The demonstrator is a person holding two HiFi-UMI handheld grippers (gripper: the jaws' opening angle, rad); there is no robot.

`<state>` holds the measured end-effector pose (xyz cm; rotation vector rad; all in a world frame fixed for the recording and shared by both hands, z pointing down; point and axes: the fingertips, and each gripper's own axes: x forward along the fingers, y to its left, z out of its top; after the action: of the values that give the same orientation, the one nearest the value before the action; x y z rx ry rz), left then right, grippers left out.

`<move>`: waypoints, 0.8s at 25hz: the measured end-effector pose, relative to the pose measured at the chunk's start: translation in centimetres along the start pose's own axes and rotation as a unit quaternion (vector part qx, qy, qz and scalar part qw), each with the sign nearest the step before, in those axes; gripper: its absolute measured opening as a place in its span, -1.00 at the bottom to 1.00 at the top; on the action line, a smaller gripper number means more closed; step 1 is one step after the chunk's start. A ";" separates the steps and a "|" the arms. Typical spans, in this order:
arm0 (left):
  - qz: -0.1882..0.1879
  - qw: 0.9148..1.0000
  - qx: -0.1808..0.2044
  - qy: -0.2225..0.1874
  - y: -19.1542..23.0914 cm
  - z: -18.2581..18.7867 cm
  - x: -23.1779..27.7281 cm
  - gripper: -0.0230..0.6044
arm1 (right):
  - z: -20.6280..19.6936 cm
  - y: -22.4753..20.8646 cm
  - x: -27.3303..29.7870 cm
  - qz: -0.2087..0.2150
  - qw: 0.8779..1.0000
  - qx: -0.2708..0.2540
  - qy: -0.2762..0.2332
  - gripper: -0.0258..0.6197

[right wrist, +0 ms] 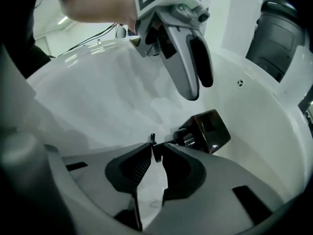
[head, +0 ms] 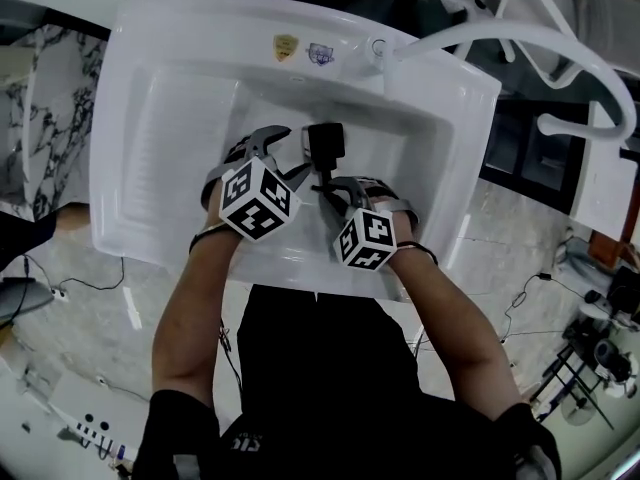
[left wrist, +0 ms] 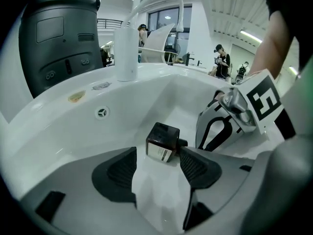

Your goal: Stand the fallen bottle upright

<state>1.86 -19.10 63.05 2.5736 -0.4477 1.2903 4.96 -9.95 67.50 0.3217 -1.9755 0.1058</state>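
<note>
The bottle (head: 325,146) is small and square-sided, of dark brownish glass, with a dark round cap (right wrist: 188,136) on a short neck and a white label (left wrist: 161,153) with fine print, too small to read, on one flat side. It lies fallen on its side on the floor of the white sink (head: 140,98), about midway across the basin and nearer the back wall, below the tap. From the left gripper view its square base faces up and back with the cap pointing right, and one flat side rests on the porcelain
</note>
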 end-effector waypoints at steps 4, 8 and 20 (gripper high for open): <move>0.000 1.000 -0.005 0.002 -0.1 -0.6 -0.7 -0.01 | 0.7 0.3 1.1 0.000 0.999 -0.040 0.015 -0.74; -0.028 0.998 0.041 0.025 -2.0 -1.6 -0.9 -0.01 | 1.3 0.3 1.3 0.008 1.000 -0.019 0.012 -0.76; -0.158 0.967 0.175 0.095 -7.9 -4.5 1.4 -0.10 | 2.2 -0.4 -0.4 0.004 0.998 0.045 -0.039 -0.75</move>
<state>2.29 -10.52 66.28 2.6071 0.2399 1.5853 3.29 -10.79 66.15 0.3816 -2.0535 0.1890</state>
